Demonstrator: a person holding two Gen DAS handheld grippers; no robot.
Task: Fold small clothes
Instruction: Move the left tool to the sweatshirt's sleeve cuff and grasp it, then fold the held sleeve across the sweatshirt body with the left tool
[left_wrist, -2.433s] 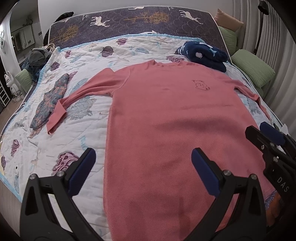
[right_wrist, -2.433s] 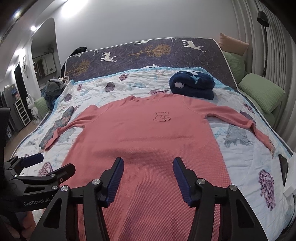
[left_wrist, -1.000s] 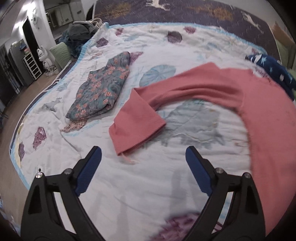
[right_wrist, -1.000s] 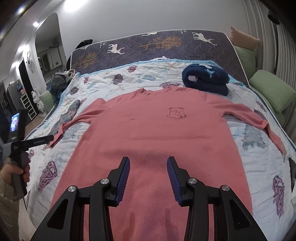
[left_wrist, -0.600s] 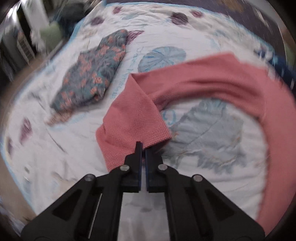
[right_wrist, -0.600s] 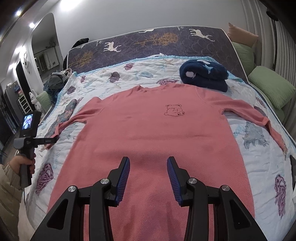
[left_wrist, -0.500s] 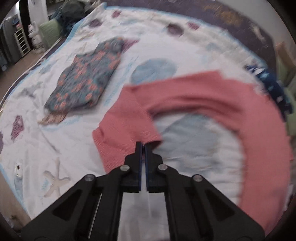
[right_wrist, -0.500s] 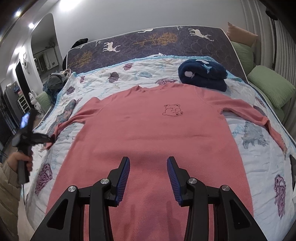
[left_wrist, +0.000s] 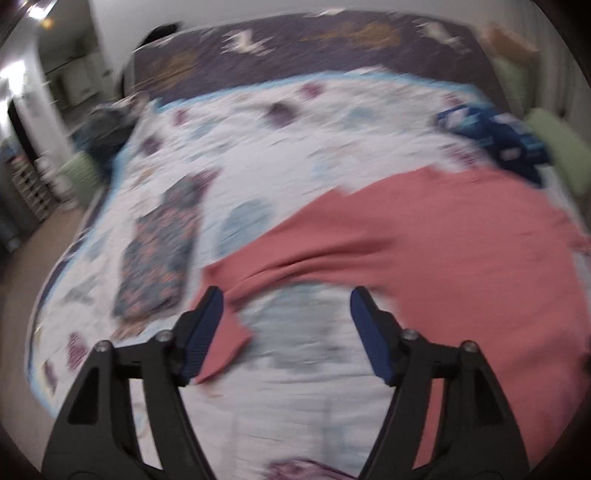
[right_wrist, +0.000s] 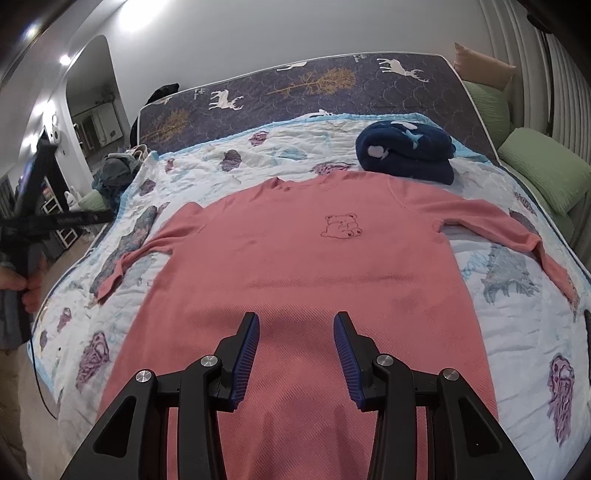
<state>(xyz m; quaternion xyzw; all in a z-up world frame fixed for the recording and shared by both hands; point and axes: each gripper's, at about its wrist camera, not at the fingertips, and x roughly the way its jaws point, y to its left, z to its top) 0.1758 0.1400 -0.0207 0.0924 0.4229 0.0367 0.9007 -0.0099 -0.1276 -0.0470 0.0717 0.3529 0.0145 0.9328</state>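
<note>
A pink long-sleeved shirt (right_wrist: 314, 266) with a bear drawing lies flat, front up, on the bed; it also shows, blurred, in the left wrist view (left_wrist: 461, 251). Its left sleeve (left_wrist: 236, 295) lies on the quilt with the cuff just by my left gripper's left finger. My left gripper (left_wrist: 288, 325) is open and empty above the quilt near that cuff. It also shows at the left edge of the right wrist view (right_wrist: 74, 219), held in a hand. My right gripper (right_wrist: 295, 347) is open and empty over the shirt's lower part.
A folded floral garment (left_wrist: 159, 251) lies left of the sleeve. A rolled navy blanket (right_wrist: 406, 155) sits beyond the collar. Green pillows (right_wrist: 546, 173) line the right side. The quilt (right_wrist: 517, 314) covers the bed; the floor drops off at left.
My left gripper was shut on the sleeve cuff half a second ago; it has now opened, let the cuff go and pulled back upward. My right gripper has stayed still and open.
</note>
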